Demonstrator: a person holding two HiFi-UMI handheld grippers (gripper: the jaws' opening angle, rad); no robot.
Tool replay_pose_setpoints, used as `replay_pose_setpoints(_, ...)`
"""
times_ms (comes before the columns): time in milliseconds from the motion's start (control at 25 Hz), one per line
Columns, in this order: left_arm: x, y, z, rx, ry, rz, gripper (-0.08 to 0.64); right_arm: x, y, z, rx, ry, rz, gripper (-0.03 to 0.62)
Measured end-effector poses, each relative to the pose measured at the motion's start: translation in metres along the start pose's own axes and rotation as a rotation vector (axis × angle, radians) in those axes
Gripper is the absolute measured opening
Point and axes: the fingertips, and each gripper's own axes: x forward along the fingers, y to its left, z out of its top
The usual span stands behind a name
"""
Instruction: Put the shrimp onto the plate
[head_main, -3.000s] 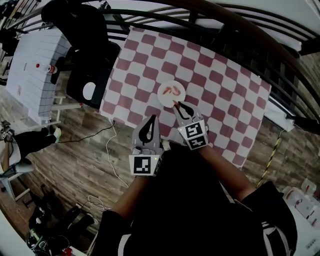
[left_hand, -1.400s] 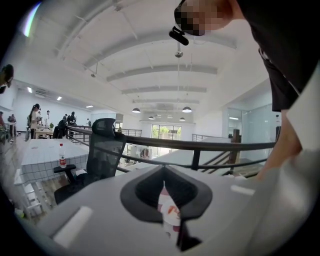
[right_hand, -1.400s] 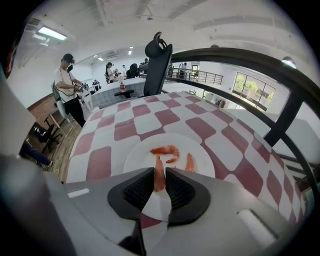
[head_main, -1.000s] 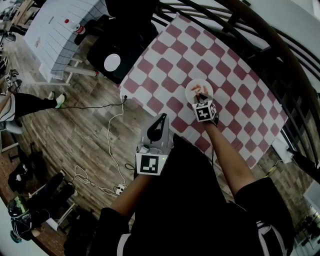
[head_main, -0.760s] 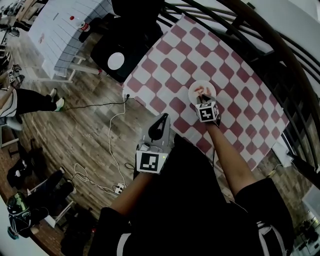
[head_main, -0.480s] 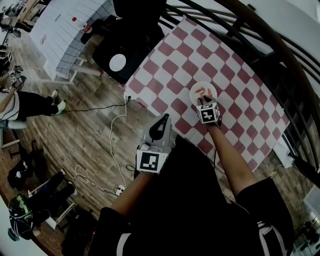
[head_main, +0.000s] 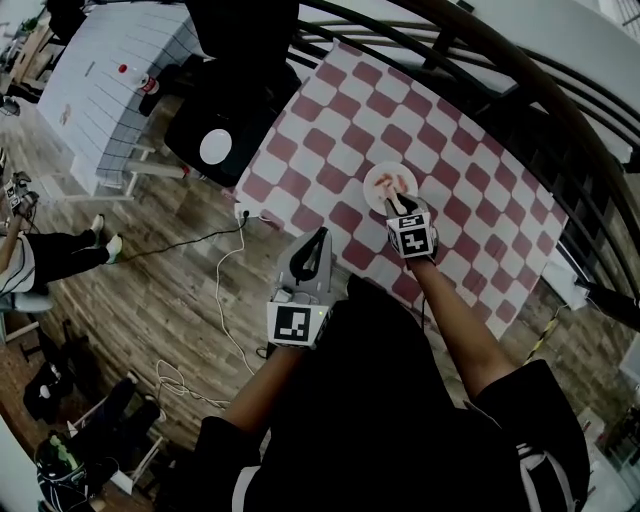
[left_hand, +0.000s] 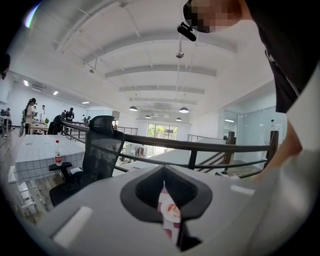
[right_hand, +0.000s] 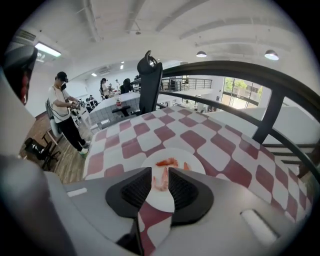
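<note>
Head view gives us the widest things first: the wood-plank floor (head_main: 150, 290), then the rectangular table (head_main: 470, 150) under a cloth (head_main: 330, 120) of dull-red and white rounded squares; a black office chair (head_main: 230, 110) stands off the table's left corner.

The plate (head_main: 375, 178) is round, white and smooth; it sits about midway along the table, nearer our edge than the far one; small orange-pink shrimp (head_main: 395, 184) lie on it.

The right gripper (head_main: 399, 205) hangs over the plate's near rim, its grey shell and marker cube toward us. In the right gripper view its ribbed black pads (right_hand: 136, 189) stand wide and are opening; one curled shrimp lies released on the plate between them, and two more lie just beyond, toward the plate's far rim.

The left gripper (head_main: 312, 252) is held at the table's near edge. In the left gripper view its jaws are drawn together on nothing, with only a sliver of checked cloth showing past them.

That view alone shows us the chair's mesh back and a bottle (left_hand: 58, 152) on a white tiled counter (left_hand: 35, 155). Only the right gripper view shows the thick dark railing (right_hand: 235, 66) arching beyond the table's far edge, and a person (right_hand: 62, 117) standing off its left edge.
</note>
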Motion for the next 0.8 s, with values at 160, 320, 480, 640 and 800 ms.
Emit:
replay_pose_setpoints(160,0.002,-0.003,-0.004,0.027,-0.005,-0.067,0.009,-0.032,0.010,0.021,0.050,-0.080,-0.018,0.103)
replay_pose_setpoints(320,0.003,-0.010,-0.002,0.007,-0.018,-0.155,0.009,-0.060,0.017,0.037,0.089,-0.149,-0.050,0.094)
replay_pose_setpoints(480,-0.004,-0.013,0.011,-0.012,-0.032,-0.219,0.009,-0.086,0.021,0.035,0.147,-0.174,-0.115,0.076)
replay_pose_setpoints(640,-0.010,-0.009,0.019,-0.027,-0.044,-0.274,0.009,-0.116,0.032,0.040,0.184,-0.209,-0.181,0.061)
replay_pose_setpoints(800,-0.015,-0.004,0.015,-0.045,-0.047,-0.315,0.009,-0.152,0.045,0.055,0.242,-0.291,-0.233,0.040)
